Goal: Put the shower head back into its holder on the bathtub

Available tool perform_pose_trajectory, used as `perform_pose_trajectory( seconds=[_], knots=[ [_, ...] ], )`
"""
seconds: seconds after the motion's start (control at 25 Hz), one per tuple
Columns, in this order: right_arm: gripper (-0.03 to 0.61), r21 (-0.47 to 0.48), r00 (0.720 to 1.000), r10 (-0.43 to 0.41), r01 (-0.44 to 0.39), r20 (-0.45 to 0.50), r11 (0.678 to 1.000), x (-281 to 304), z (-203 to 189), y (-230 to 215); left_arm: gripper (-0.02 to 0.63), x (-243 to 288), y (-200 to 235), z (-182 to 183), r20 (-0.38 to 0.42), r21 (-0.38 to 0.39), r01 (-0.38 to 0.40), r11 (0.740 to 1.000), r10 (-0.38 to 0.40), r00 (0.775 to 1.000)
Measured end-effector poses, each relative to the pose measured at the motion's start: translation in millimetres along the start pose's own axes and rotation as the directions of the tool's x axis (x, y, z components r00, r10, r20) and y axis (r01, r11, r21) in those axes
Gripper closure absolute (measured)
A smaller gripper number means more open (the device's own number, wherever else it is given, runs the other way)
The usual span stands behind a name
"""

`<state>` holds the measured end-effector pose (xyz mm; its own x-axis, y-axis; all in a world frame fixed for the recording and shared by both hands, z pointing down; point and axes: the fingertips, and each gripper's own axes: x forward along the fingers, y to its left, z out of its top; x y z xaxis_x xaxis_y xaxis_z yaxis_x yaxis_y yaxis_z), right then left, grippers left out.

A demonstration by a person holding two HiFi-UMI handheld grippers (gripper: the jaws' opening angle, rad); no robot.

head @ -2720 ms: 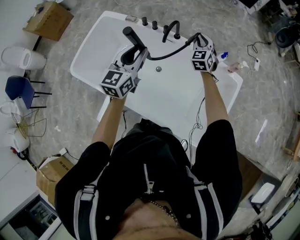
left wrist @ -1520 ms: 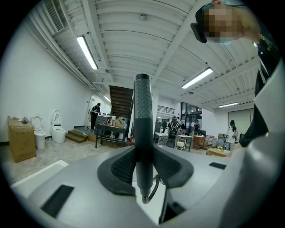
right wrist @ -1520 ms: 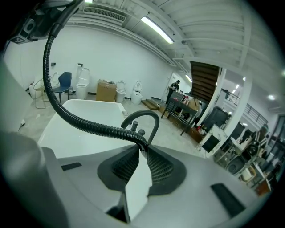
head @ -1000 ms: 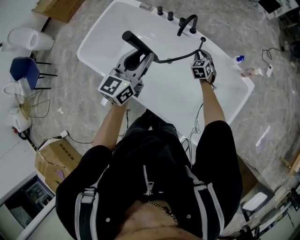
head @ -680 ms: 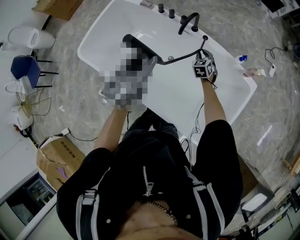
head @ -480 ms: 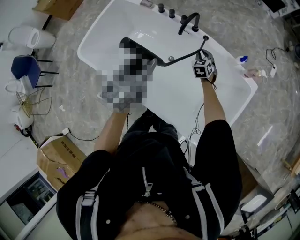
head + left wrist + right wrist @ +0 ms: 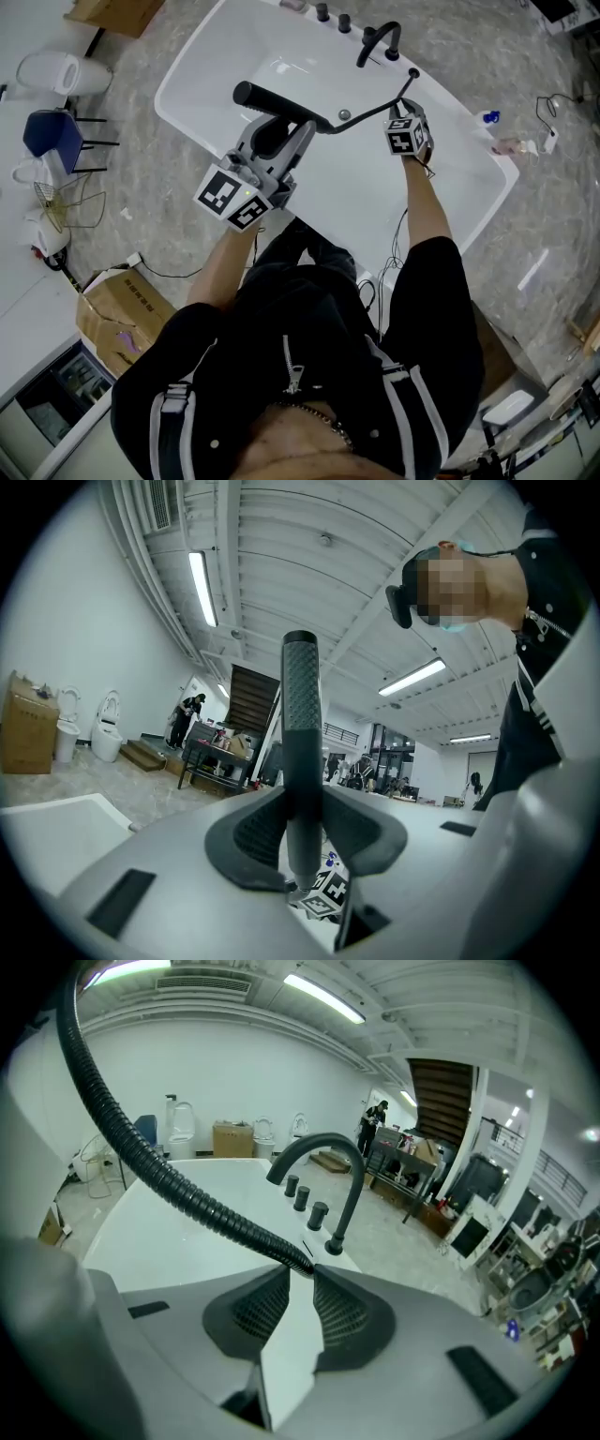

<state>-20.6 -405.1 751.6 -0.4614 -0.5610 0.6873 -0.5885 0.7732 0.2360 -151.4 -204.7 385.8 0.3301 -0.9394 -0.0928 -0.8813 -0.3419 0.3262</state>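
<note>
- While the left gripper (image 7: 302, 817) is clamped on the black shower head (image 7: 300, 714) above the bathtub (image 7: 187, 70), it's the carry step; the head is not yet seated.
- Right gripper (image 7: 302, 1274) pinches the ribbed hose (image 7: 159, 1180) at its tips, and the jaws have just eased slightly apart.
- Next, probably: bring the head to the deck near the faucet (image 7: 380, 42) and feed slack.
- No readable writing.

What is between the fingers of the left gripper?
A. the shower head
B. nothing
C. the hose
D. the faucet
A: in the left gripper view, the left gripper grips the black shower head, with both fingers pressed on its handle.
</note>
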Motion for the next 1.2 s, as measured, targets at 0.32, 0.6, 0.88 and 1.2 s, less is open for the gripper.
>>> perform_pose_trajectory(
  seconds=[0.32, 0.6, 0.88, 1.2],
  knots=[
    [0.482, 0.047, 1.0, 0.011, -0.01, -0.025, 0.999, -10.1, -16.9, 13.2, 0.482, 3.0, -3.2, 7.8, 0.004, 0.011, 0.018, 1.0, -0.018, 1.0],
    [0.569, 0.165, 0.998, -0.055, 0.049, 0.031, 0.985, -45.4, -16.8, 7.2, 0.482, 2.9, -4.1, 10.2, -0.006, 0.023, 0.046, 0.999, -0.046, 0.999],
    [0.571, 0.28, 0.988, -0.132, 0.104, 0.082, 0.954, -100.1, -12.4, 5.2, 0.482, 5.8, -3.6, 9.6, -0.042, 0.024, 0.068, 0.997, -0.067, 0.997],
    [0.571, 0.457, 0.966, -0.235, 0.16, 0.111, 0.875, -173.3, -27.1, 0.6, 0.482, 12.6, -13.5, 13.3, -0.071, 0.072, 0.107, 0.992, -0.102, 0.992]
  ],
)
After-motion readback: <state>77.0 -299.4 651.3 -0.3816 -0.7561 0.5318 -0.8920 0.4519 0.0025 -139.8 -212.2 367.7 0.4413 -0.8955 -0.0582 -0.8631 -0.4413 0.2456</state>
